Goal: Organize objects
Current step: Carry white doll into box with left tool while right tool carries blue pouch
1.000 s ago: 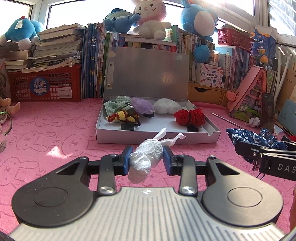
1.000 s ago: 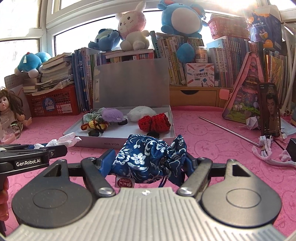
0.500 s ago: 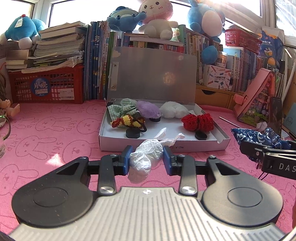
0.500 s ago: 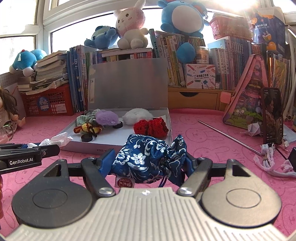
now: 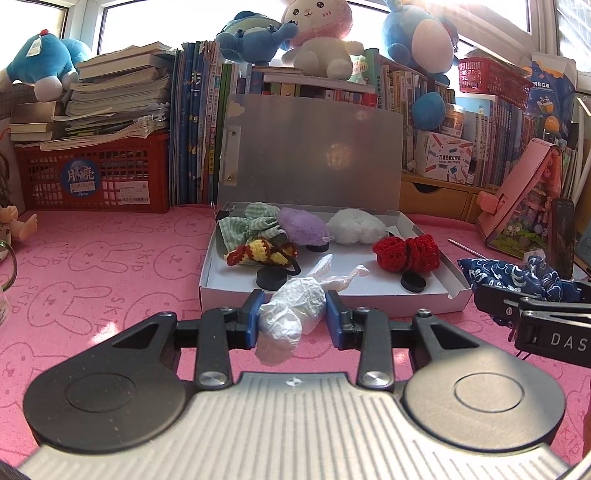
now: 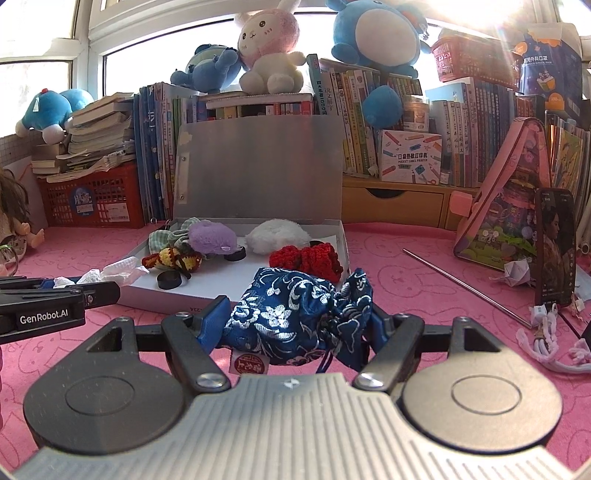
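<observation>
Left gripper [image 5: 291,319] clamps a light, crumpled white plastic bag [image 5: 291,314] mid-bundle just before the open box [image 5: 332,295]; right gripper [image 6: 295,325] pinches a soft, squashy blue brocade pouch [image 6: 295,314] across its body, both above the worktop [image 5: 110,258].

Sunlit windows [image 5: 122,26] behind crowded bookshelves [image 6: 424,122]; pink, seemingly rabbit-printed tablecloth [image 5: 92,258].

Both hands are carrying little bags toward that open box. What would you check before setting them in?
1. White plastic bag gripped by the left gripper: ok.
2. Blue brocade pouch gripped by the right gripper: ok.
3. Box lid standing open: ok.
4. Free floor in the box at the front middle: ok.
5. Room for both bags: cannot tell.
</observation>
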A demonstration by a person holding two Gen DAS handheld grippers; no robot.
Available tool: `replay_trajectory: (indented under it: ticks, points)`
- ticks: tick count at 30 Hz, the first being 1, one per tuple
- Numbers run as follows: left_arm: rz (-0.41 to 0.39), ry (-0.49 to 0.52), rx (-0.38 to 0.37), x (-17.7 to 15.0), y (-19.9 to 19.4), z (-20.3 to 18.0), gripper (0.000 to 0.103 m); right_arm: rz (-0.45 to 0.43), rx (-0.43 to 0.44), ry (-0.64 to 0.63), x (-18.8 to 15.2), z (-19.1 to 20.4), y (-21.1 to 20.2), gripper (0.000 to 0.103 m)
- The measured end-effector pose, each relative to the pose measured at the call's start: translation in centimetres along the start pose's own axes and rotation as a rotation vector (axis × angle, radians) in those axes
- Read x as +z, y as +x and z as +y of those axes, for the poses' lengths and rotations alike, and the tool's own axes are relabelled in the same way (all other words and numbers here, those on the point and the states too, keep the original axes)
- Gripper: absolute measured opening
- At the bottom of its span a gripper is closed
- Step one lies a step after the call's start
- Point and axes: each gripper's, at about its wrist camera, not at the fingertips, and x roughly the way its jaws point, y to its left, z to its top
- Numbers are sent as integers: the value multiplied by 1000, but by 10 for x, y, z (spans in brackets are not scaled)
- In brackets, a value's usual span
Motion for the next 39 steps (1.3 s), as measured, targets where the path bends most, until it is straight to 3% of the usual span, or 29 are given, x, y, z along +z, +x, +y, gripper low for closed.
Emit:
replay_trajectory:
  ticks: [27,39]
  points:
    - [-14,-36,10,33,56,18,41,48,46,49,32,-6,57,75]
    - [-1,-19,7,39,88,10,41,85,123,97,43,-2,91,75]
